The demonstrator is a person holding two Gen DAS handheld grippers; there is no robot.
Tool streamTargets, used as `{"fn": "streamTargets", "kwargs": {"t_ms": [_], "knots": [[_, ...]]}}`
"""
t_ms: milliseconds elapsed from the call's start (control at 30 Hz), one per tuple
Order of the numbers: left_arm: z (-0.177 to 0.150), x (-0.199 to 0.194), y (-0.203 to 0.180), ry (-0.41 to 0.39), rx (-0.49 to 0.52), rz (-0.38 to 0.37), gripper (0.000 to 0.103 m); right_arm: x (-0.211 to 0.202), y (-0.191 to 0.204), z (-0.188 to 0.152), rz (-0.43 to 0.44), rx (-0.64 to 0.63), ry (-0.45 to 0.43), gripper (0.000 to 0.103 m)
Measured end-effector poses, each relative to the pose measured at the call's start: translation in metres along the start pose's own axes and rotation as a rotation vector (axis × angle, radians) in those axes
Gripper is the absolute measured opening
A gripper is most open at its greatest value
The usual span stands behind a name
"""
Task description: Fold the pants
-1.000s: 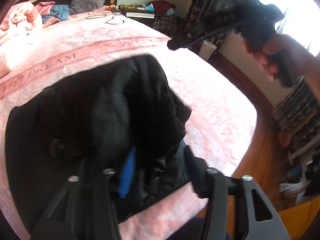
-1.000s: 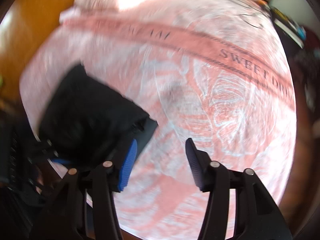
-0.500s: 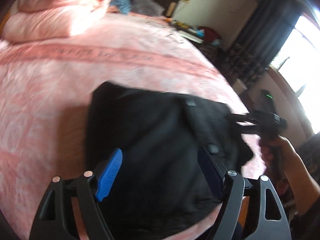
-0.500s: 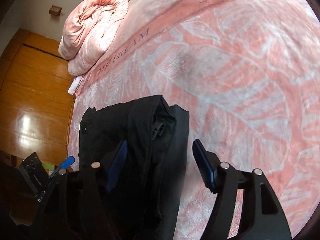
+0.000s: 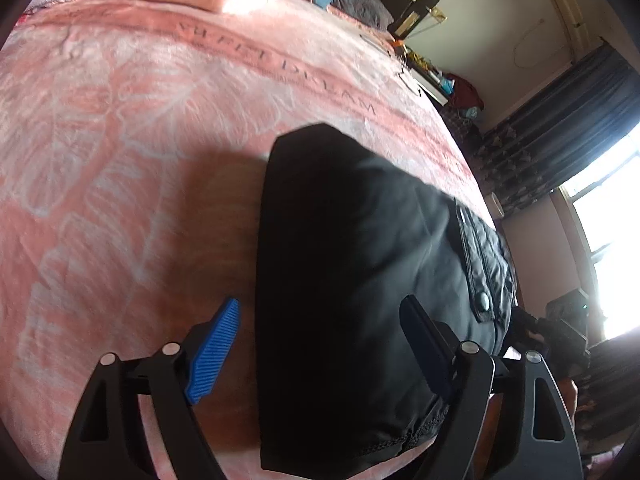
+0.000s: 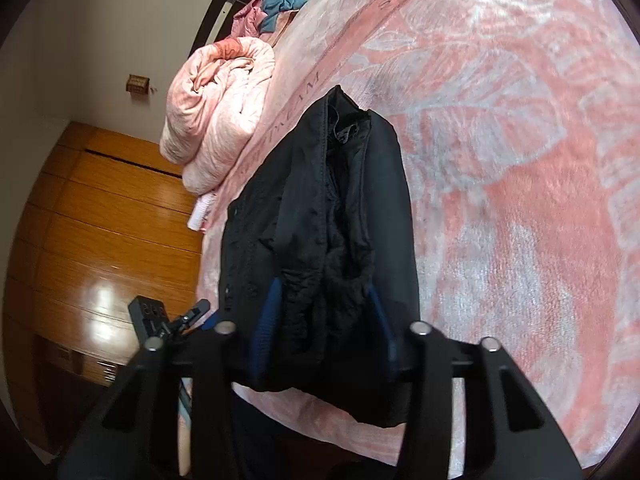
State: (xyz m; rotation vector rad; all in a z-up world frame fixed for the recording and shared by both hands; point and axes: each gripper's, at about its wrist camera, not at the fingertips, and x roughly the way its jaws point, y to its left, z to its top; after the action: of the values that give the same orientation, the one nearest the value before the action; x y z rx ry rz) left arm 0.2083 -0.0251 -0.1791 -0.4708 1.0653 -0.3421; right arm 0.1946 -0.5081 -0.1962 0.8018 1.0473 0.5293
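Lying folded, black pants [image 5: 352,264] cover the "DREAM"-lettered pink blanket [image 5: 120,128].

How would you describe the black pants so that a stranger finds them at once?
Start at the pink leaf-patterned blanket covering the bed. Near its edge lies a folded black pants bundle. It is the only dark item there, with a snap-button pocket flap.

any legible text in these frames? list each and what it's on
"SWEET DREAM", woven into the darker band of the pink blanket; seen upside down in the left wrist view, middle letters smeared.
"SW..." and "...DREAM", fragments of that band in the right wrist view; the rest is cut off or hidden behind the black pants.
Embossed marks on the left gripper body, too blurred to read.
No readable label on the pants; the snap button shows no lettering.
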Motion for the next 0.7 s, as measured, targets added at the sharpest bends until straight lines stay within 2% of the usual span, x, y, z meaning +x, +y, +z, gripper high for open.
{"fn": "streamTargets", "kwargs": {"t_ms": [67, 133, 200, 267, 333, 367, 400, 467, 533, 633, 700], "knots": [[-0.004, -0.001, -0.003, 0.0, 0.01, 0.005, 0.082, -0.013, 0.015, 0.002, -0.041, -0.038, -0.018, 0.023], [-0.004, -0.001, -0.005, -0.007, 0.018, 0.006, 0.082, -0.025, 0.015, 0.002, -0.05, -0.015, -0.039, 0.022], [-0.004, 0.002, -0.007, -0.002, 0.022, 0.0, 0.082, -0.024, -0.004, 0.0, -0.084, 0.034, -0.036, 0.022], [-0.006, 0.007, -0.011, 0.009, 0.038, -0.001, 0.082, -0.006, -0.024, -0.002, -0.145, 0.05, 0.007, 0.024], [-0.007, 0.009, -0.016, 0.011, 0.059, 0.014, 0.082, -0.001, -0.031, -0.003, -0.181, 0.055, 0.013, 0.04], [-0.007, 0.007, -0.018, 0.002, 0.068, 0.017, 0.082, -0.006, -0.029, -0.003, -0.175, 0.063, 0.012, 0.041], [-0.006, 0.002, -0.021, -0.015, 0.082, 0.017, 0.082, -0.015, -0.021, -0.003, -0.192, 0.037, -0.009, 0.041], [-0.005, -0.006, -0.026, -0.046, 0.11, 0.022, 0.085, -0.037, 0.007, 0.004, -0.264, -0.071, -0.104, 0.041], [-0.005, -0.009, -0.033, -0.063, 0.147, 0.031, 0.087, -0.045, 0.035, 0.019, -0.247, -0.14, -0.16, 0.042], [-0.007, -0.001, -0.043, -0.048, 0.19, 0.047, 0.087, -0.016, 0.062, 0.042, -0.215, -0.212, -0.122, 0.042], [-0.007, 0.004, -0.046, -0.032, 0.192, 0.055, 0.087, 0.02, 0.068, 0.06, -0.228, -0.228, -0.069, 0.042]]}}
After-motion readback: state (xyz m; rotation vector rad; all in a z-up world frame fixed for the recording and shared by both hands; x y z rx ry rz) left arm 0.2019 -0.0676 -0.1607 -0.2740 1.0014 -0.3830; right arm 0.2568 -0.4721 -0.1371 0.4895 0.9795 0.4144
